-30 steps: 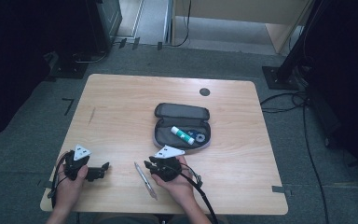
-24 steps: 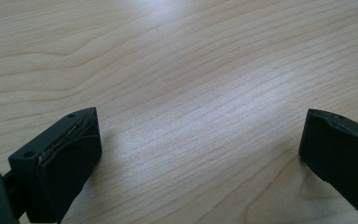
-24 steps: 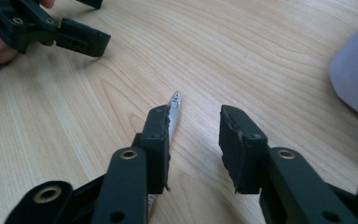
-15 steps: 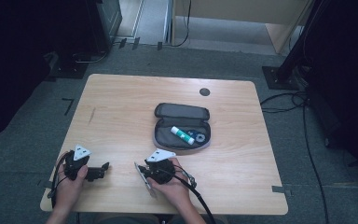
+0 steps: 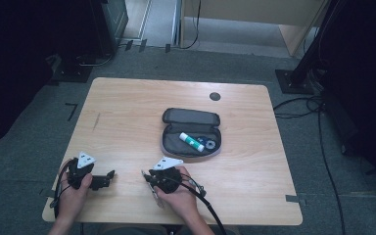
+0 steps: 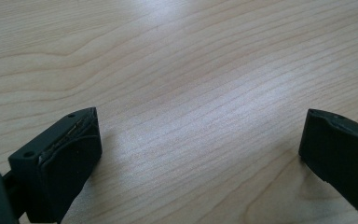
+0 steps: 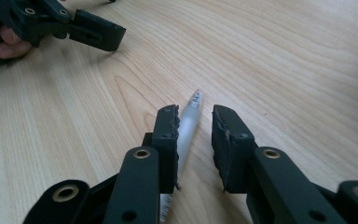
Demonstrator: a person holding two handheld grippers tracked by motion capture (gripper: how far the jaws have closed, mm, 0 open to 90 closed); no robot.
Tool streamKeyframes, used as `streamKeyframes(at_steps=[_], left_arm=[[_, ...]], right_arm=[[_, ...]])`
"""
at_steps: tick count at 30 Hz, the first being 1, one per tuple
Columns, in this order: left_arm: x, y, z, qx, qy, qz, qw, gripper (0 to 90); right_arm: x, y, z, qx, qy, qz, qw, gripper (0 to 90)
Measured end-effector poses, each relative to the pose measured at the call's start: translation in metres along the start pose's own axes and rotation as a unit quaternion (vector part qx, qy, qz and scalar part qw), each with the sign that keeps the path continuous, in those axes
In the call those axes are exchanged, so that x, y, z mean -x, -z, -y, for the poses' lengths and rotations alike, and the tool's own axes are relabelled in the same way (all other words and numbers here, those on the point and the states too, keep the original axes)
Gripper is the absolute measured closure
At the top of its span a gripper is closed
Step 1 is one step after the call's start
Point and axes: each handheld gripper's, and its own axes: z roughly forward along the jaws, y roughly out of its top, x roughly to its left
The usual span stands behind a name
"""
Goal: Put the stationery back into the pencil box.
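A light wooden table (image 5: 127,107) with rounded corners stands on grey carpet (image 5: 24,161) in a dimly lit room, a small dark round cap (image 5: 215,96) set near its far edge. Black stands and equipment (image 5: 103,24) crowd the far left, while a dark post on a square base (image 5: 293,81) rises at right. Cables (image 5: 323,147) trail across the floor on the right side. Pale wooden furniture (image 5: 254,12) lines the back, and bits of tape (image 5: 72,110) mark the carpet.
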Motion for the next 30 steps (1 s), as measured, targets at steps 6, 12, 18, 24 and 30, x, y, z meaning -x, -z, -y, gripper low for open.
streamKeyframes(at_steps=[6,12,18,24,30], left_arm=[[0.000,0.000,0.000,0.000,0.000,0.000,1.0000,0.0],[0.000,0.000,0.000,0.000,0.001,0.001,1.0000,0.0],[0.000,0.000,0.000,0.000,0.001,0.001,1.0000,0.0],[0.000,0.000,0.000,0.000,0.001,0.001,1.0000,0.0],[0.000,0.000,0.000,0.000,0.001,0.001,1.0000,0.0]], right_arm=[[-0.007,-0.005,-0.001,-0.008,-0.010,0.009,0.9999,72.2],[-0.015,-0.007,0.000,-0.026,0.008,0.026,0.9993,71.9],[-0.012,-0.003,0.000,-0.035,0.010,0.031,0.9989,81.1],[-0.002,0.008,-0.003,-0.024,0.005,0.026,0.9994,81.3],[0.008,0.023,-0.005,-0.012,0.005,0.033,0.9994,81.3]])
